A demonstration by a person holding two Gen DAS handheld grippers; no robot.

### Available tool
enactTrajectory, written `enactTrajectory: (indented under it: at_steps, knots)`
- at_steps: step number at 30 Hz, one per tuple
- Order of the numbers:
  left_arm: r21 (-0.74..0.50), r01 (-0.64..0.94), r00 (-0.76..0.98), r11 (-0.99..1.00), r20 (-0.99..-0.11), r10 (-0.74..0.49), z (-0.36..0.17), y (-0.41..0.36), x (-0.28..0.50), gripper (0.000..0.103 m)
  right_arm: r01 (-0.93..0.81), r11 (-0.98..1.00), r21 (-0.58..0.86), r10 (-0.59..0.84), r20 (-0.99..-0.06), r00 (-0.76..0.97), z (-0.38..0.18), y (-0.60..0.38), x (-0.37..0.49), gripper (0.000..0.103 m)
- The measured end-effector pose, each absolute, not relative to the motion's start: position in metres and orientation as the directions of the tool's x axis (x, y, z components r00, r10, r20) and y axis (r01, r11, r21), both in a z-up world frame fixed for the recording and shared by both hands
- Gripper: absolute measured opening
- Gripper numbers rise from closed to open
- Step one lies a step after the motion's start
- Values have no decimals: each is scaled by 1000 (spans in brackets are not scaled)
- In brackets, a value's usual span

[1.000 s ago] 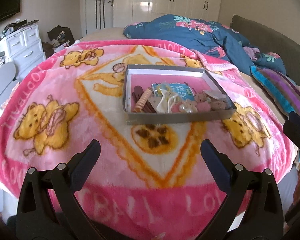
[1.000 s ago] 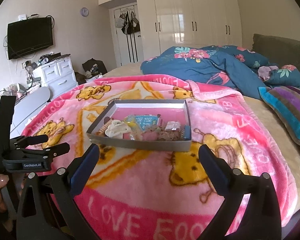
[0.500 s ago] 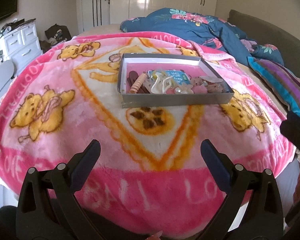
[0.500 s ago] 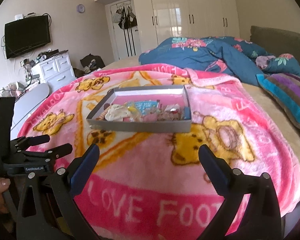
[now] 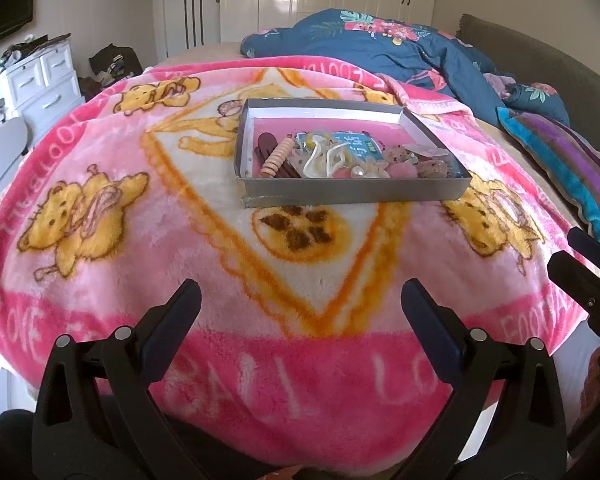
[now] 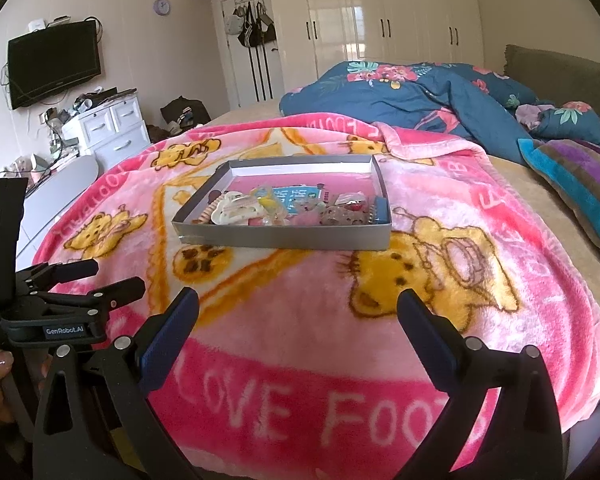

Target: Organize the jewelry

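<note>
A grey shallow box (image 5: 352,190) lies on the pink bear blanket (image 5: 140,216) on the bed, and the jewelry pile (image 5: 340,156) is inside it, gathered toward the near wall of the box. In the pile I can see a beaded peach bracelet (image 5: 277,156), a white hair claw (image 5: 327,160), a blue card (image 5: 356,145) and some small pink and pearl pieces; the smaller ones are too tangled to name.

The left gripper (image 5: 300,304) has its jaws wide apart and holds nothing. From it the box lies at about 12 o'clock, well apart, with bare blanket between.

The right gripper (image 6: 298,308) is also spread wide and empty. In the right wrist view the box (image 6: 284,236) sits at about 12 o'clock, slightly toward 11, also well apart from the fingertips. The left gripper (image 6: 84,280) shows there at about 9 o'clock, low over the blanket edge.
</note>
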State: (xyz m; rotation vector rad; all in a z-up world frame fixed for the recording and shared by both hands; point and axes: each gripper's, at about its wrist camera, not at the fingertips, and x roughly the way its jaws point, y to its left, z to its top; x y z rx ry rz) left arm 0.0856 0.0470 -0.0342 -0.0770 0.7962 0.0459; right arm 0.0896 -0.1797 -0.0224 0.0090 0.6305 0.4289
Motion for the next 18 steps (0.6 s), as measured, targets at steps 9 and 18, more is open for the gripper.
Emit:
enactTrajectory:
  at_steps: [9, 18]
  knots:
    - [-49, -75, 697, 996, -717, 17, -34, 47, 85, 94, -377, 915, 141, 387, -567, 727, -23, -184, 93, 99]
    - [-47, -75, 697, 996, -717, 18, -34, 47, 85, 94, -378, 915, 141, 387, -567, 727, -23, -185, 93, 99]
